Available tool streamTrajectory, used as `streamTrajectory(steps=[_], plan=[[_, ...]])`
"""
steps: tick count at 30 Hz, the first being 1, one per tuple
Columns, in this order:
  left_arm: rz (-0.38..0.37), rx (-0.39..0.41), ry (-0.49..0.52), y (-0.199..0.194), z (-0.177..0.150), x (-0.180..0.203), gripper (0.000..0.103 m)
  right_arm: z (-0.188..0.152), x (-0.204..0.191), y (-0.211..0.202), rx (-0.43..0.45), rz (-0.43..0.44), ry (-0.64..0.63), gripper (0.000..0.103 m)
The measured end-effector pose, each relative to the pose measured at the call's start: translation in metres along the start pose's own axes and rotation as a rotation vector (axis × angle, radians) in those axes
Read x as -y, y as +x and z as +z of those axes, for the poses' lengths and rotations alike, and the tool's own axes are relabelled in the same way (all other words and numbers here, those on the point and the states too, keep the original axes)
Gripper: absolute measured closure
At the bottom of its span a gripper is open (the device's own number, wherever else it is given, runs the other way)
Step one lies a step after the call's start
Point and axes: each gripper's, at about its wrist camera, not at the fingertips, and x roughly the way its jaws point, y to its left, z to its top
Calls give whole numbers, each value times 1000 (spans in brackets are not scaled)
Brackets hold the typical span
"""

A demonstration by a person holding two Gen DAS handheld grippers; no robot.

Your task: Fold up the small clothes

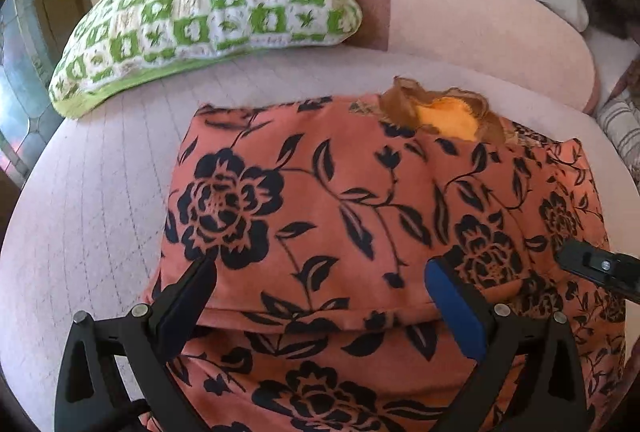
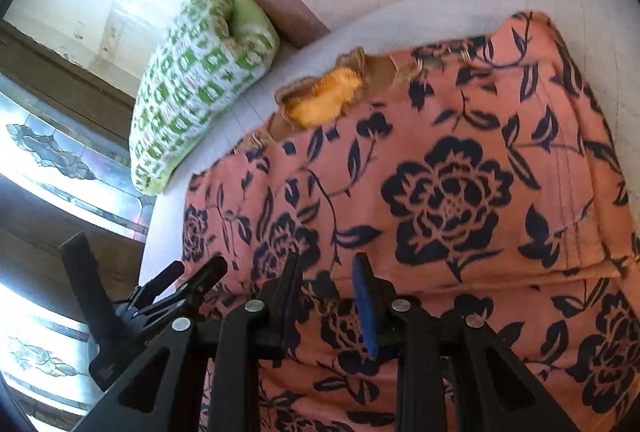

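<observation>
A salmon garment with a dark floral print lies folded on a pale cushioned seat. Its yellow-lined neck opening faces away from me. My left gripper hovers over the near fold, jaws wide apart with nothing pinched. In the right wrist view the same garment fills the frame. My right gripper has its jaws close together, and a bunched bit of the garment's fold shows between the pads. The right gripper's tip enters the left wrist view over the garment's right side. The left gripper appears at lower left.
A green and white checked pillow rests at the back left of the seat, against a pink backrest. A striped cloth lies at the far right. A leaded glass panel and dark wood stand beyond the seat's left edge.
</observation>
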Motion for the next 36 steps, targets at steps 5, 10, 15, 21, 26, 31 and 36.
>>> streamTrajectory(steps=[5,10,15,21,26,31,36], plan=[[47,-40,43,21,-12,10,0,2,8,22,-50,-79,28,73],[61,-30,27,10,-17,11,0,5,7,7,-66,-59,64,73],[58,1,13,-25,-45,14,0,-11,3,-42,34,-16,33,73],[49,80,34,-86,-94,29,0,-43,-9,-108,213,-20,-23,23],[14,86,96,-118,-134,34,0,-76,1,-147,255,-28,-4,23],[53,95,127,-147,-159,18,0,-118,39,-188,266,-74,58,23],[82,83,53,-170,-175,-26,0,-147,90,-231,295,-115,173,23]])
